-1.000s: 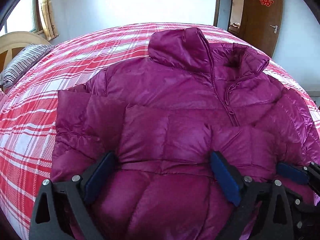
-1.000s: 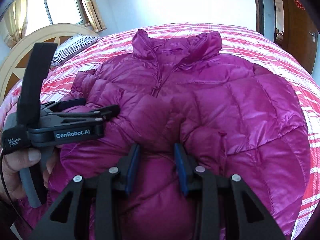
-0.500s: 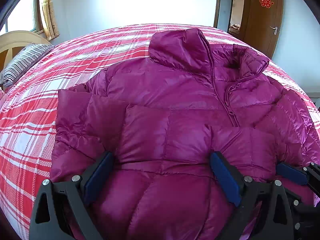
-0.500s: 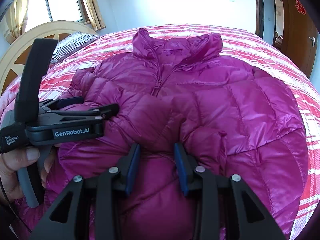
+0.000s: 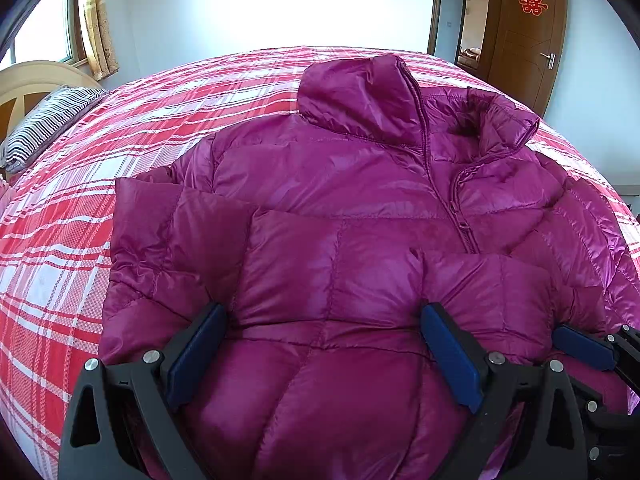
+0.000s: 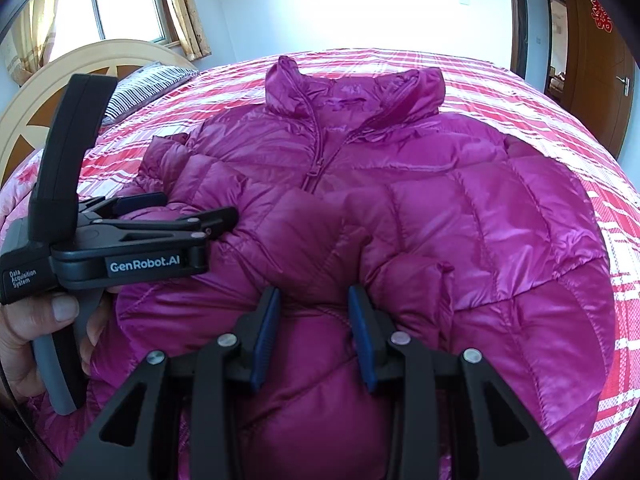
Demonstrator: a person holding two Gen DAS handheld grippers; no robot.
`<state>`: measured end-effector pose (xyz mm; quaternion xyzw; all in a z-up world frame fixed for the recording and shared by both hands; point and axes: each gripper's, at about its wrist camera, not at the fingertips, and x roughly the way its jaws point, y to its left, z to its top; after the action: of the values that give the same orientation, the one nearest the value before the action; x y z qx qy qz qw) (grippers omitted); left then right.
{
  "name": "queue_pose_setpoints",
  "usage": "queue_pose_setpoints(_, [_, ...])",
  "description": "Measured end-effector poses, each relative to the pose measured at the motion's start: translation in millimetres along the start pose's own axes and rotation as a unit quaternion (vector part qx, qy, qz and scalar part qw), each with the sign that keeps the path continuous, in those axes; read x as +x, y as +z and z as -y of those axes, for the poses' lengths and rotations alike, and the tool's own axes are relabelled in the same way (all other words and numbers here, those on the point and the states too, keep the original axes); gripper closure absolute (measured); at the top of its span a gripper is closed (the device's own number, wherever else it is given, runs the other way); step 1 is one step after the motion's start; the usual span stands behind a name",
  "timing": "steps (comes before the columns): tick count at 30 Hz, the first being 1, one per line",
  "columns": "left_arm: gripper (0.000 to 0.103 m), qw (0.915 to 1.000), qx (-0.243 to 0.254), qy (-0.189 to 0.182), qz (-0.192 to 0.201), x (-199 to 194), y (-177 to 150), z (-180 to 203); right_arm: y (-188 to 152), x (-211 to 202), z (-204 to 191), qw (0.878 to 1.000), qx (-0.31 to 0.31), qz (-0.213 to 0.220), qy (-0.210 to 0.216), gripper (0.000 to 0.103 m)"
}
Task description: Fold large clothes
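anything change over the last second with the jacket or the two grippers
Nothing visibly changed. The purple jacket lies as before on the plaid bed, one sleeve folded across its front. The left gripper keeps its fingers wide over the near fold, and the right gripper stays narrowed around a bunched fold of fabric; whether it actually pinches it is unclear.

Jacket hem cut off by bottom edge, both views.
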<state>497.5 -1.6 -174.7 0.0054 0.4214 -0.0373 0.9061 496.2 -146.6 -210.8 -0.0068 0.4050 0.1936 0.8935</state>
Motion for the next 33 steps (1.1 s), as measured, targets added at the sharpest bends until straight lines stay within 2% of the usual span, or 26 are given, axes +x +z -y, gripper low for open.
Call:
queue_pose_setpoints(15, [0.005, 1.0, 0.0, 0.001, 0.001, -0.4, -0.1, 0.3, 1.4, -0.1, -0.2, 1.0, -0.003, -0.003, -0.002, 0.065])
queue_pose_setpoints(19, [0.005, 1.0, -0.003, -0.002, 0.002, -0.5, 0.4, 0.0, 15.6, -7.4, 9.0, 0.999, -0.002, -0.023, 0.032, 0.062])
queue_pose_setpoints(21, [0.005, 1.0, -0.004, -0.003, 0.003, -0.7, 0.6, 0.2, 36.0, -20.6, 23.6, 0.998, 0.027, -0.011, 0.052, 0.052])
queue_pose_setpoints(24, [0.005, 0.9999, -0.006, -0.006, 0.004, -1.2, 0.3, -1.1, 91.6, -38.4, 48.0, 0.999, 0.04, 0.031, 0.016, 0.04])
queue_pose_setpoints(27, [0.005, 0.9999, -0.009, -0.009, 0.005, -1.2, -0.6, -3.1, 144.6, -29.5, 68.9, 0.998, 0.042, 0.044, -0.018, 0.032])
queue_pose_setpoints(31, [0.005, 0.9999, -0.01, -0.012, 0.006, -1.2, -0.7, -5.0, 206.1, 26.7, 93.7, 0.998, 0.03, -0.018, -0.054, 0.032])
queue_pose_setpoints(33, [0.005, 0.9999, -0.01, -0.012, 0.007, -0.9, -0.9, -5.4, 218.6, 50.5, 95.9, 0.997, 0.001, -0.042, -0.065, 0.032])
